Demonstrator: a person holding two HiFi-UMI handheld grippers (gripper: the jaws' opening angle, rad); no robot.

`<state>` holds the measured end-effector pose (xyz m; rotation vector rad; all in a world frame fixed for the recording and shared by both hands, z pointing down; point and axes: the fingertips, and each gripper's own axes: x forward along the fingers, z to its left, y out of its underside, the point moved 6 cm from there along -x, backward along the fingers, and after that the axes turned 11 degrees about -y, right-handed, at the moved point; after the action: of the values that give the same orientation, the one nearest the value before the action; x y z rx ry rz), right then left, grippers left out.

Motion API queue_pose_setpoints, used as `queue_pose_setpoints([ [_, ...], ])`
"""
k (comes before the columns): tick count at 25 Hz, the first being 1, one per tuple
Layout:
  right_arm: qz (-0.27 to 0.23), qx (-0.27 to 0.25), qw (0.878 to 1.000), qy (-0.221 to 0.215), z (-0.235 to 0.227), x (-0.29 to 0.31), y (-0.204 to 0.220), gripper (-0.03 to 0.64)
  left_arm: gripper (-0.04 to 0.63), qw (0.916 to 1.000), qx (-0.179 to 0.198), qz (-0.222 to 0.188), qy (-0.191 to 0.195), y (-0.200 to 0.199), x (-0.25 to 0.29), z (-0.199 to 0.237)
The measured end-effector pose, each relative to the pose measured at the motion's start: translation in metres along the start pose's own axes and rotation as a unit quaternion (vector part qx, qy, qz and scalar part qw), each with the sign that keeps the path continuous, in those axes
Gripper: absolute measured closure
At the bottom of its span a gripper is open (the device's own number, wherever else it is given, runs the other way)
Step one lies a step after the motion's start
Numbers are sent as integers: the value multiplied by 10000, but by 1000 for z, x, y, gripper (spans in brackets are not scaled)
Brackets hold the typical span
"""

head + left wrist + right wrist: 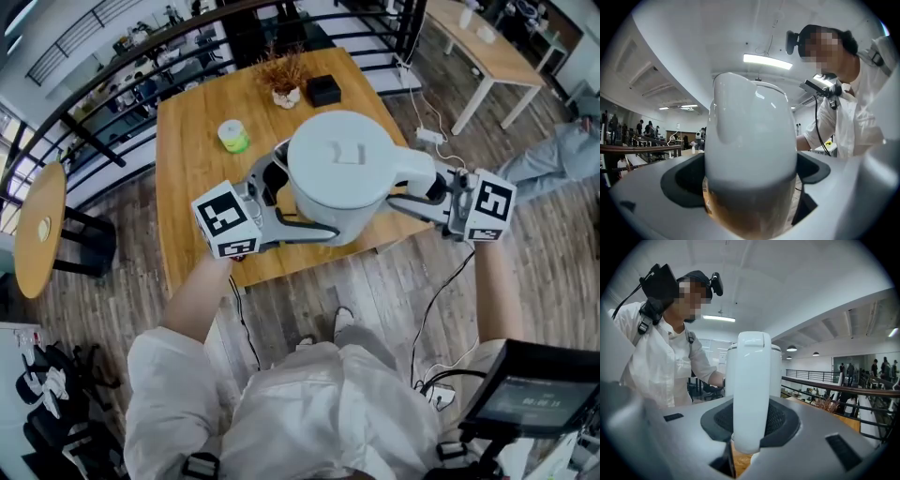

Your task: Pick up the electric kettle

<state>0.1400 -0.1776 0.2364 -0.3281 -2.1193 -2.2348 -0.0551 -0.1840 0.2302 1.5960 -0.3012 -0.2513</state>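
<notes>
Kettle (339,169) upright, handle (414,172) toward right gripper (431,195)

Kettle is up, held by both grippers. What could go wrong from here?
1. The left gripper clamps the smooth, rounded body of the kettle, which could slip.
2. The right gripper holds only the narrow handle; if the grippers drift apart, the kettle may twist.
3. It hangs near the front edge of the table; a drop might miss it.

Below me stands a square light-wood table (187,141). On its far part lie a small round green container with a pale top (233,136), a small white pot of dried brown twigs (284,89), and just beside that a black box (323,90).
</notes>
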Motion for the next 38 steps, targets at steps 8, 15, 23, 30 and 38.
queue_pose_setpoints([
  [8,13,-90,10000,35,18,-6,-23,518,11,9999,100,-22,14,-23,-2,-17],
  [15,-30,-105,9999,51,23,-8,-24,518,11,9999,162,18,20,-27,-1,-23],
  [23,12,-39,10000,33,24,-8,-20,518,11,9999,103,38,14,-21,-1,-24],
  [30,12,-31,10000,23,22,-8,-22,518,11,9999,104,-2,5,-23,-1,-22],
  [38,16,-24,10000,-1,19,-8,-19,518,11,10000,88,-27,-3,-20,0,-20],
])
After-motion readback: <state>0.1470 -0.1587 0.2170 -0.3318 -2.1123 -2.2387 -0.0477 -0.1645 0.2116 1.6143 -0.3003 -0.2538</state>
